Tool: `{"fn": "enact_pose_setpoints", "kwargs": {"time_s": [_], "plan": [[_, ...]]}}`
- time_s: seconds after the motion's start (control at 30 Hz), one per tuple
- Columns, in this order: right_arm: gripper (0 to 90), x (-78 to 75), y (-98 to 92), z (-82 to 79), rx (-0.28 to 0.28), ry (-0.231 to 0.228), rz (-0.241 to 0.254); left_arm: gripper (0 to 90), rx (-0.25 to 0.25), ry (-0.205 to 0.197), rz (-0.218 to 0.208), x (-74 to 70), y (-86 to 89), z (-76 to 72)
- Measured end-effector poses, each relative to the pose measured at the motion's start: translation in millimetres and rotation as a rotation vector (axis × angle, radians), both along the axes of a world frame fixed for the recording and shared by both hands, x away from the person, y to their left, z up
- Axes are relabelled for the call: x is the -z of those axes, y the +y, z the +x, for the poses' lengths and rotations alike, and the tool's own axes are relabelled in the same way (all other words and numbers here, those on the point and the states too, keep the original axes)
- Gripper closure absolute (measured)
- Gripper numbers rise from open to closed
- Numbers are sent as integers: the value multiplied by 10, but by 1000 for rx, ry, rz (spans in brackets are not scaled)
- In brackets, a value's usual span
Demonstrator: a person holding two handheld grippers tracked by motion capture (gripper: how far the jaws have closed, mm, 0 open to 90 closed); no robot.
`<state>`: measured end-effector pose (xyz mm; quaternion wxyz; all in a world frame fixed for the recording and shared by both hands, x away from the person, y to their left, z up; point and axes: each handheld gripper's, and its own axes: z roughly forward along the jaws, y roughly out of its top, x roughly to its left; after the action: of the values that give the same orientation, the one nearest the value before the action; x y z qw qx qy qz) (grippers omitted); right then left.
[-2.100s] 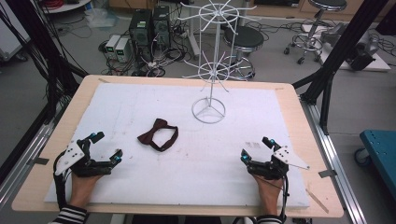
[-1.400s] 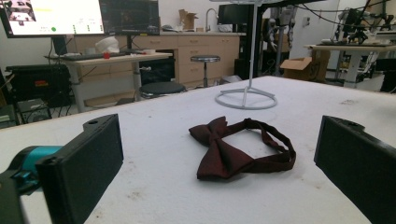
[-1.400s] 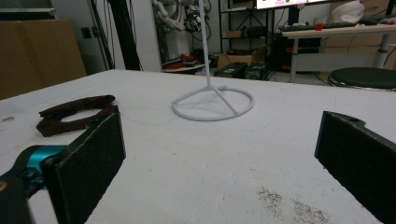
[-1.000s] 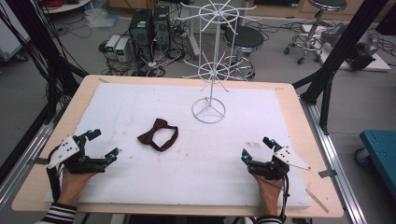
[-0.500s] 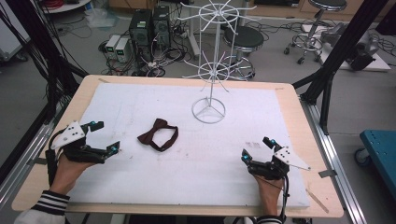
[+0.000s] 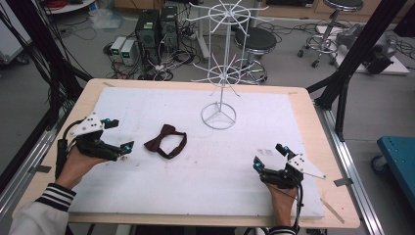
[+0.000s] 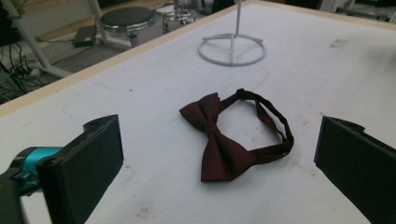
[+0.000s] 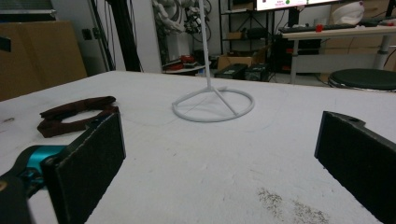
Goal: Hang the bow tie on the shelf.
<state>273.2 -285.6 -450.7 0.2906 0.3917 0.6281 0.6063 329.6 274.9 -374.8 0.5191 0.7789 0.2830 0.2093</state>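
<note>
**Surface inventory: two claws, one bow tie, one wire stand**

Item 1. Left claw [image 6: 119, 135], held in a hand with a striped cuff, near the left edge of the surface [image 6: 147, 105]. Jaws spread wide, nothing between them. It points toward the bow tie. A grey three-cornered plate sits on top; a black cable trails back from it.

Item 2. Bow tie [image 6: 166, 140], dark maroon, lying flat on the white pad just ahead of the left claw's tips and apart from them. In the left gripper view the bow tie [image 7: 224, 140] lies ahead of the open jaws, centred between them, knot upward, strap looped away to the right side.

Item 3. Wire stand [image 6: 219, 73], white, upright, ring base resting on the pad, beyond the bow tie and well apart from both claws. Its base [image 8: 214, 105] stands straight ahead of the right claw.

Item 4. Right claw [image 6: 270, 156], held low at the near right of the surface, jaws wide apart and empty. The bow tie lies far off to its left.
</note>
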Motion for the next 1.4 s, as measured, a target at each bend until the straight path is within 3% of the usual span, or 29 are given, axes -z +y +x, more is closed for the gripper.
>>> {"fn": "enact_pose_setpoints", "kwargs": {"time_s": [0.07,0.3,0.5,1.07,1.4], "plan": [[11,1,-1,0,-1,-1,0,17,11,22,43,-2,-26,38],[11,1,-3,-1,-3,1,2,17,41,82,103,0,-146,167],[11,1,-6,0,2,-2,5,17,56,164,154,70,-256,276],[11,4,-19,-4,2,-3,18,17,47,249,279,75,-562,559],[11,6,-20,-10,3,-4,24,17,34,308,346,233,-753,648]]}}
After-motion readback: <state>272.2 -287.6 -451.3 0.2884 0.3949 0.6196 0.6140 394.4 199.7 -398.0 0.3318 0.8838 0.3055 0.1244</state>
